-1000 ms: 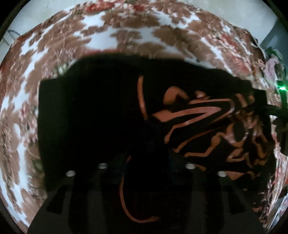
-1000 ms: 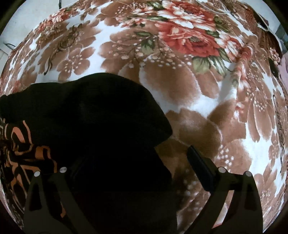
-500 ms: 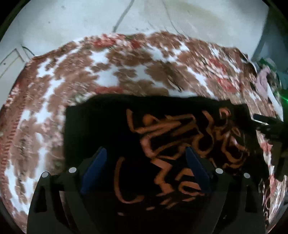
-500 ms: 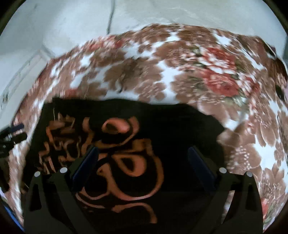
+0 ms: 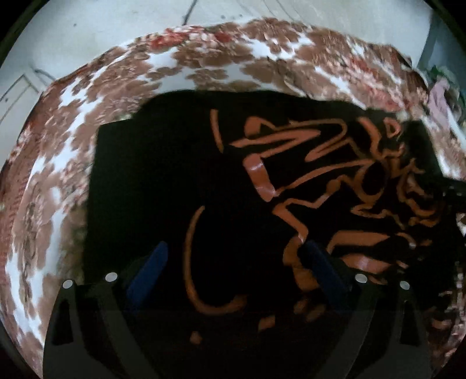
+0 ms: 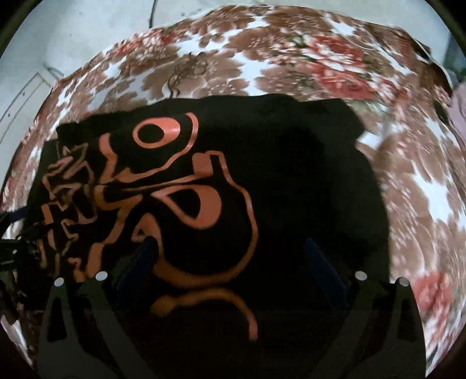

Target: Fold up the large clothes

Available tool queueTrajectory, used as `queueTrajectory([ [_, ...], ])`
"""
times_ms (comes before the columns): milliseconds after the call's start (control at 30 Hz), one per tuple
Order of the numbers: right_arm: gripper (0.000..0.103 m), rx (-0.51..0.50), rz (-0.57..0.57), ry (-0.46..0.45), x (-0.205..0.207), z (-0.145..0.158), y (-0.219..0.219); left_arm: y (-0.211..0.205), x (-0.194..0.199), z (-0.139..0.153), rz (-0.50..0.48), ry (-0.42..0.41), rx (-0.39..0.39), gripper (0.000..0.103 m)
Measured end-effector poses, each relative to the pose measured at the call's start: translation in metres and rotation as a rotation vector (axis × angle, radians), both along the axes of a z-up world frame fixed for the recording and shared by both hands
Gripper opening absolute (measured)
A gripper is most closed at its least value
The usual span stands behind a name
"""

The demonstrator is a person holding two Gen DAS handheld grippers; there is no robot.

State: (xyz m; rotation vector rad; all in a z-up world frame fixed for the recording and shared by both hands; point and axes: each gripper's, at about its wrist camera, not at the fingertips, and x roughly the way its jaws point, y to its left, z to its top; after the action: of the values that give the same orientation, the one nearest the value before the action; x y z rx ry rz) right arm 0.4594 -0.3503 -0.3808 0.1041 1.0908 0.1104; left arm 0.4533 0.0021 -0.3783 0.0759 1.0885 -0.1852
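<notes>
A black garment with an orange graphic print (image 5: 180,175) lies folded on a floral blanket (image 5: 87,96). It also fills the right wrist view (image 6: 291,180). My left gripper (image 5: 236,256) is open above the garment's near left part, blue pads apart, nothing between them. My right gripper (image 6: 230,253) is open above the garment's near right part, empty. The right gripper shows at the right edge of the left wrist view (image 5: 454,189). The left gripper shows at the left edge of the right wrist view (image 6: 11,233).
The brown, white and red floral blanket (image 6: 320,52) covers the surface around the garment. Pale floor (image 5: 102,26) lies beyond its far edge. Pink and green clothes (image 5: 442,90) sit at the far right edge.
Both grippers opened, let go of the garment and pulled back and up. The garment now lies flat with its print facing up.
</notes>
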Motion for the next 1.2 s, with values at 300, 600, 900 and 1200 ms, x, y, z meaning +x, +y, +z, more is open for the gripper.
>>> queueTrajectory([
  [300, 0.098, 0.016, -0.046, 0.058, -0.106, 0.025, -0.015, 0.053, -0.122, 0.035, 0.082, 0.052, 0.029, 0.094],
  [600, 0.098, -0.076, 0.042, 0.115, -0.238, 0.01, -0.037, 0.093, -0.304, 0.022, 0.218, 0.198, 0.178, 0.094],
  [900, 0.098, -0.149, -0.061, 0.236, -0.329, -0.004, -0.085, 0.119, -0.365, 0.003, 0.214, 0.256, 0.134, 0.094],
  [1200, 0.098, -0.022, -0.269, 0.358, -0.378, -0.025, -0.115, 0.12, -0.365, -0.017, 0.143, 0.324, -0.036, 0.092],
])
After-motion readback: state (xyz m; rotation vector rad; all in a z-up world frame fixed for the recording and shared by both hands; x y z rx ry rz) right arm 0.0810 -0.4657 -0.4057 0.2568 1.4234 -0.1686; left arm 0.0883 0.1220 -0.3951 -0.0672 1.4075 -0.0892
